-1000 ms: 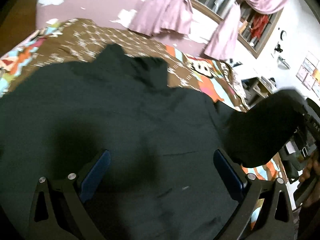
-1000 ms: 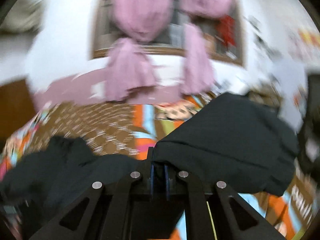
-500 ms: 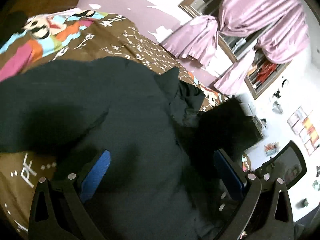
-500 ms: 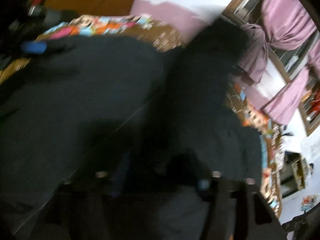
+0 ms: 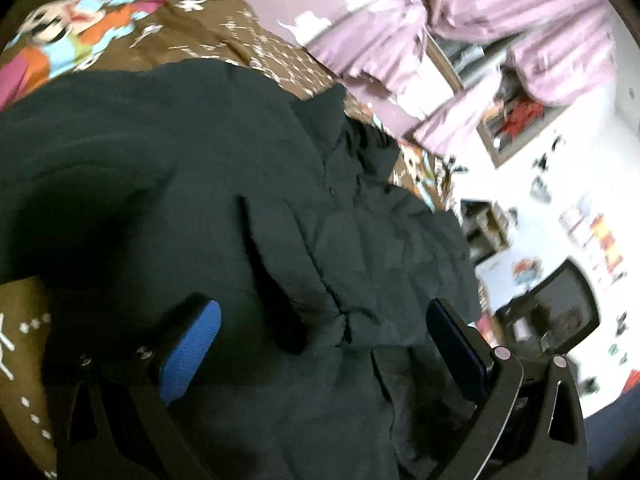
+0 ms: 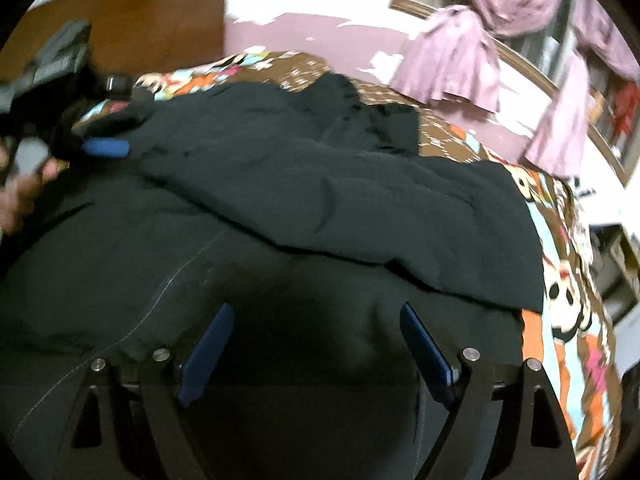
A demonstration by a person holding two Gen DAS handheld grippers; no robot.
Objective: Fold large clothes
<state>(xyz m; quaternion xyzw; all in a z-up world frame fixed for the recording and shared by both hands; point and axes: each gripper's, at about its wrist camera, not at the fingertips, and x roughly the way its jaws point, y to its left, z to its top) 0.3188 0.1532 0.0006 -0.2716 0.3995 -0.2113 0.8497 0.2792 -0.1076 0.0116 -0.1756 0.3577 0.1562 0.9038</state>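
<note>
Progress looks partial: the dark garment [image 6: 280, 208] lies spread on the bed's patterned bedspread [image 6: 568, 304], and one side panel has been laid over the body of it, its edge running across the cloth in the right wrist view.

At the garment's left edge, in the right wrist view, the left gripper [image 6: 106, 147] shows a blue pad at the cloth, with the person's hand [image 6: 20, 196] just beside it. Its own view shows its fingers [image 5: 192, 356] standing well apart over the garment [image 5: 240, 200], pressing on nothing. The cloth on that side looks bunched and thick, so I judge that a matching fold from the left is not yet made flat.

Over the garment's middle, the rumpled collar area [image 5: 360, 148] sits at the far edge, near the purple curtains [image 5: 384, 52] beyond the bed.

Nearer the garment's right side, the right gripper [image 6: 316, 352] hovers over the near part of the cloth. Its fingers [image 6: 208, 352] are spreading, with no fabric pinched between them, so the folded-over panel lies free on the garment.

What remains, as I judge it: smooth the laid panel, bring the other side in, then fold the length from hem to collar.
</note>
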